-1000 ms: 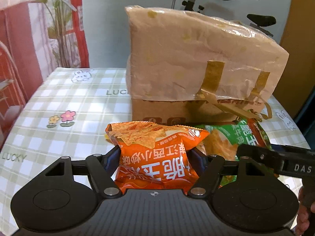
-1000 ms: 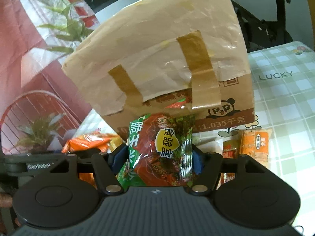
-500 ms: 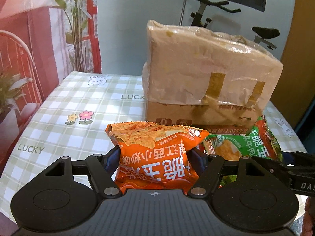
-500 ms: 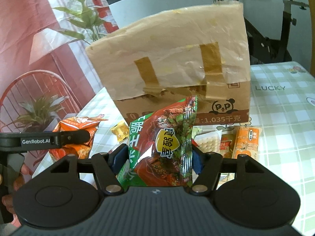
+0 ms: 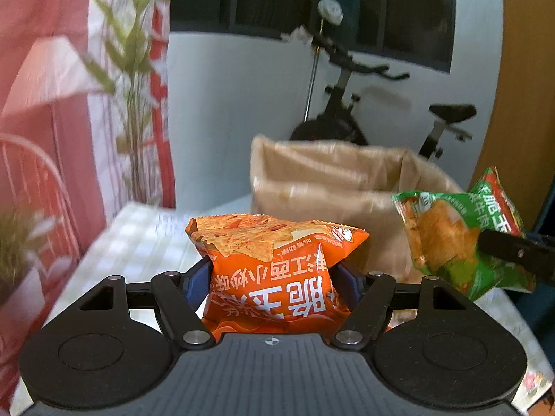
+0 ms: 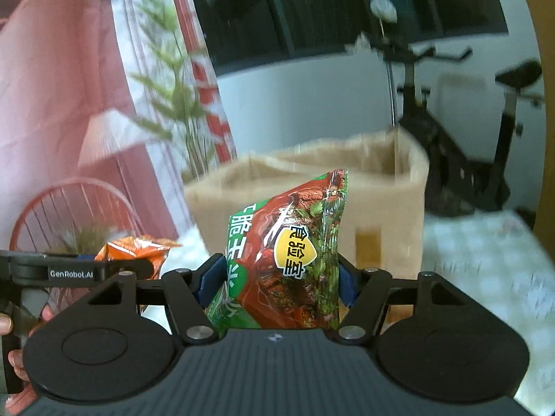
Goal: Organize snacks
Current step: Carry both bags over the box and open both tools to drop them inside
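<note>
Your left claw [image 5: 274,277] pinches a puffy, glossy orange foil snack packet [image 5: 274,263]; your right claw [image 6: 277,277] grips a crinkled green-and-red foil snack packet [image 6: 288,253].

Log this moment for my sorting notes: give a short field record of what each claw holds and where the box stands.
left claw: shut on orange chip bag, bag upright between the pads
right claw: shut on green chip bag, bag standing on end
cardboard box: on the checked tablecloth, beyond both bags, top open
bags vs box: both in the air short of the box, neither inside it
background: exercise bike behind the box
</note>
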A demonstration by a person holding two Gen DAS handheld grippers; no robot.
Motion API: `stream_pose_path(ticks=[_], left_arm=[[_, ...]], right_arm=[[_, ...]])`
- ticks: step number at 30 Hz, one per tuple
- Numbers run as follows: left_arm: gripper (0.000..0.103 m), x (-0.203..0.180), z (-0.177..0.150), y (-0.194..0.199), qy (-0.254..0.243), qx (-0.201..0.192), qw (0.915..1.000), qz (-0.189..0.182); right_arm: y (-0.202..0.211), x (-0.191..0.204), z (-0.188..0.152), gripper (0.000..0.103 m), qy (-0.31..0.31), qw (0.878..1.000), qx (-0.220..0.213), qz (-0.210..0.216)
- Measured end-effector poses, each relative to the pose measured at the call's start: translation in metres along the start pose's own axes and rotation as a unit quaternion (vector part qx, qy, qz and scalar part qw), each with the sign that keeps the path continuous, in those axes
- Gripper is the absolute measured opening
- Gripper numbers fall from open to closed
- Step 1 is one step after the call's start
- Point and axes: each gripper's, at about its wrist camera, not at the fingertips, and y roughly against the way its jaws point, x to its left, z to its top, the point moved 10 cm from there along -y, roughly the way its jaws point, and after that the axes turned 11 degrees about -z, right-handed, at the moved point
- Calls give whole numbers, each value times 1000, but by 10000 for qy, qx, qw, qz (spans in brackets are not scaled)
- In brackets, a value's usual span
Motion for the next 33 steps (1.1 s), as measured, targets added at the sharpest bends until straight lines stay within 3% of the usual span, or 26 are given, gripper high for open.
stream_pose_path(ticks=[5, 10, 16, 24, 33], left_arm=[[75, -18, 45, -8, -122, -269, 9993, -234], [75, -37, 86, -36, -332, -388, 9982, -301], [75, -48, 113, -84, -558, -352, 9975, -244], [75, -47, 123, -146, -790, -52, 9965, -265], [79, -28, 108, -181, -854, 214, 9960, -172]], right_arm=[[3, -3, 52, 67, 153, 9988, -474, 18], [-13, -7, 100, 67, 710, 9934, -866, -240], [-64, -19, 136, 67, 1103, 9883, -877, -588], [-135, -31, 119, 67, 1432, 9868, -327, -683], [-180, -35, 82, 67, 1161, 9910, 516, -413]])
